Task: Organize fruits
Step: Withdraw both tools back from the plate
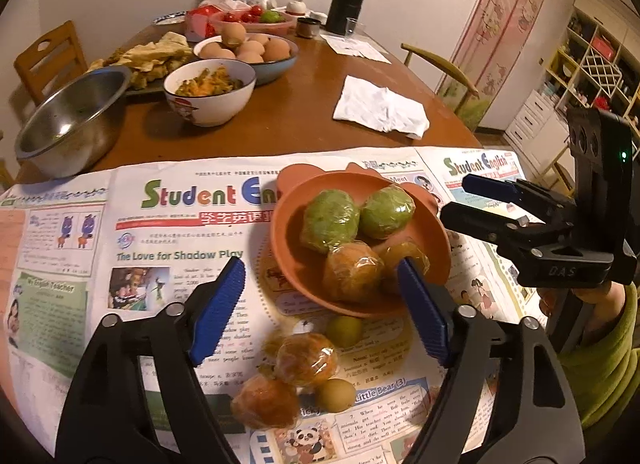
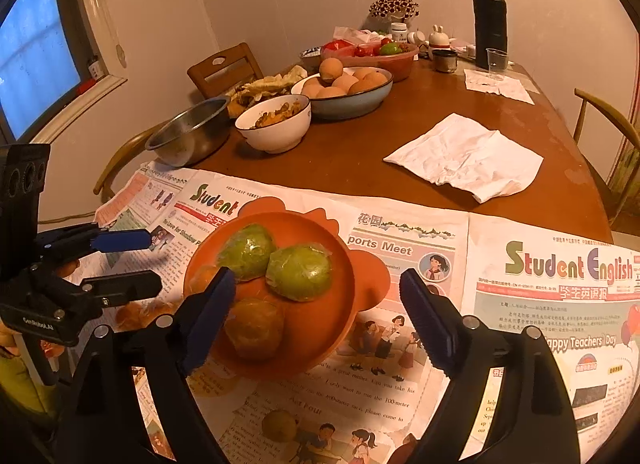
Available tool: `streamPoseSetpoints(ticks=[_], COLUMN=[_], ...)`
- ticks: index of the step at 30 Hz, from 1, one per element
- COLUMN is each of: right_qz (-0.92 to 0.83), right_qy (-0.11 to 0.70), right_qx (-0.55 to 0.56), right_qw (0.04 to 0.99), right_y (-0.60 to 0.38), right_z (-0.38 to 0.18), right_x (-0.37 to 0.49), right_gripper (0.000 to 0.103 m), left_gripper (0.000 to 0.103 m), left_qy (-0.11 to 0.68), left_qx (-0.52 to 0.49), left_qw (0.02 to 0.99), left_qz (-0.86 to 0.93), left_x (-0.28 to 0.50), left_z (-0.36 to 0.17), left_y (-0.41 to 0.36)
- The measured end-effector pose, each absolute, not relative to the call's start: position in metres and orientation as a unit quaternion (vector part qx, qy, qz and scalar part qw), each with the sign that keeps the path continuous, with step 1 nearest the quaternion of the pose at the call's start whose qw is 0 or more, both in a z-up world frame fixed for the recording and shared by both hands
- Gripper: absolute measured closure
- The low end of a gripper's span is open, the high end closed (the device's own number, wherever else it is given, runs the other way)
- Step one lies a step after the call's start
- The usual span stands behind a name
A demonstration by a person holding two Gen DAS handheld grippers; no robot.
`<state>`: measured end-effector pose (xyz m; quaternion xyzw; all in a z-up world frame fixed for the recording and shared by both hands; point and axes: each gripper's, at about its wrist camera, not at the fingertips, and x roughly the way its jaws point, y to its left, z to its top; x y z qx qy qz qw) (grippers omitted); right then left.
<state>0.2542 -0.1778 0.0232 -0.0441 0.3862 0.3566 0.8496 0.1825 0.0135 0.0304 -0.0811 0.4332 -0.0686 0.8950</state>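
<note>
The orange bowl [image 1: 292, 248] is sitting on the newspaper [image 1: 72, 248] just ahead of both grippers, already holding two green wrapped fruits [image 1: 330, 220] at its far side and two orange wrapped ones [image 1: 352, 272] nearer the jaws. The left gripper [image 1: 320, 304] is hanging over the bowl's near rim with its jaws spread wide and nothing between the pads; the right gripper [image 2: 316, 312] is standing likewise spread and empty, its left finger crossing the bowl's edge.

Below the left jaws, on the paper, two more orange wrapped fruits [image 1: 306, 358] are lying touching each other, with a small green fruit [image 1: 344, 331] just beyond them and another [image 1: 335, 395] beside them. From the right gripper's side, one small fruit [image 2: 279, 426] is lying under the jaws.

The wrapped ones are looking soft and light, and their film is likely slippery and crinkling, so a gentle pinch across the widest middle would suit best. The small bare ones are looking firm, smooth and prone to rolling; they are wanting a centred, square grip.
</note>
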Motion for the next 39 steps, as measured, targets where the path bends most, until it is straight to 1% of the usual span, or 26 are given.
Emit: streamPoseSetpoints(ticks=[3,5,14,23,39], right_qz=[0.355,0.354,0.356,0.357,0.365], right_qy=[0.383,0.38,0.367,0.354,0.332], right_qx=[-0.043,-0.044,-0.049,-0.048,-0.05], right_qw=[0.852,0.853,0.858,0.863,0.868], right_y=[-0.179,-0.18,-0.178,-0.182,-0.182], right_z=[0.025,0.026,0.034,0.044,0.059], right_x=[0.252,0.249,0.238,0.226,0.2], right_gripper=[0.017,0.015,0.011,0.008,0.007], left_gripper=[0.026,0.021,0.01,0.01,0.01], left_qy=[0.427,0.424,0.415,0.392,0.37], left_qx=[-0.084,-0.085,-0.09,-0.094,-0.095], left_qw=[0.898,0.9,0.904,0.915,0.924], left_qz=[-0.064,-0.06,-0.049,-0.033,-0.03], left_x=[0.177,0.175,0.167,0.154,0.131], left_z=[0.034,0.036,0.041,0.054,0.069], left_y=[0.017,0.019,0.025,0.031,0.034])
